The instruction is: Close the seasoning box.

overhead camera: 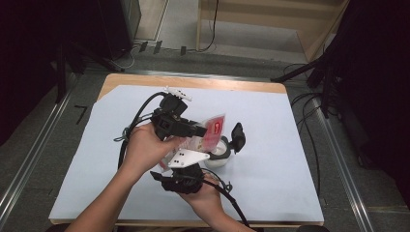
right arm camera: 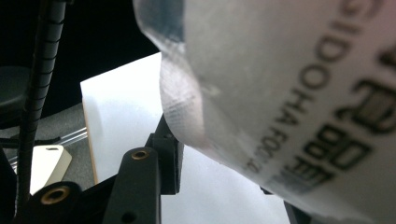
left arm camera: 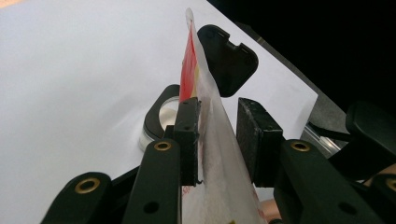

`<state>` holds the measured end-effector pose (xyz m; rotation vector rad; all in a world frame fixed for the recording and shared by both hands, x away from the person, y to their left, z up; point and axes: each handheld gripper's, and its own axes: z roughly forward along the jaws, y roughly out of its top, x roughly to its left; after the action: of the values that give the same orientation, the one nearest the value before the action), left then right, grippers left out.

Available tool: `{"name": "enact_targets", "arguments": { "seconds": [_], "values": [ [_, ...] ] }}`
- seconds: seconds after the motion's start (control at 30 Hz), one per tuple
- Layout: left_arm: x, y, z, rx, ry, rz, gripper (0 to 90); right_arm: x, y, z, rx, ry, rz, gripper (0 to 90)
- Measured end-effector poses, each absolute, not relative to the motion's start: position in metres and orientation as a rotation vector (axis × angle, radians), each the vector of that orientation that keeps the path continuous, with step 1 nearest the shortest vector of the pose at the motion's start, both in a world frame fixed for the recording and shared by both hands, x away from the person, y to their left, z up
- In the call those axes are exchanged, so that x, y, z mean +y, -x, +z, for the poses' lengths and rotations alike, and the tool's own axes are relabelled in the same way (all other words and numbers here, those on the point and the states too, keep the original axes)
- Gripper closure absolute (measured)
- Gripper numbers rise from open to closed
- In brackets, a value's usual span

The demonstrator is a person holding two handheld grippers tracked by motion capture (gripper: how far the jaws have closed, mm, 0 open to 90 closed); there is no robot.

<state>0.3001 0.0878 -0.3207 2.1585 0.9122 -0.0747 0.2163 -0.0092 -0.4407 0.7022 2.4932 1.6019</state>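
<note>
White paper covers the table (overhead camera: 270, 159); both grippers' jaws sit loosely around a pouch (overhead camera: 212, 131), tilted over the jar (overhead camera: 218, 155) for pouring.

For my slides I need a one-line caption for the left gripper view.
A red and clear packet stands between the left gripper's jaws, above an open container with a black lid.

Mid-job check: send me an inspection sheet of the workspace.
Surface: white sheet on wooden table.
Job's things: red-white pouch held up beside open jar; its black lid flipped back.
Clutter: nothing seen.
Grippers: left gripper has pouch between jaws, one pad on it; right gripper under pouch; both grips unclear.
Cables: gripper cable trails off; floor cables.
Surroundings: grey floor, rail.
</note>
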Motion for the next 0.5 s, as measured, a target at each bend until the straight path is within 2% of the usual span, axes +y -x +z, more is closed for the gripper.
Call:
{"name": "enact_targets", "arguments": {
  "seconds": [0.5],
  "values": [
    [0.0919, -0.3032, -0.3252, 0.943, -2.211, -0.117, 70.7, -0.0037, -0.2128, -0.4503, 2.536, -0.688, 1.565, 58.6]
  ]
}}
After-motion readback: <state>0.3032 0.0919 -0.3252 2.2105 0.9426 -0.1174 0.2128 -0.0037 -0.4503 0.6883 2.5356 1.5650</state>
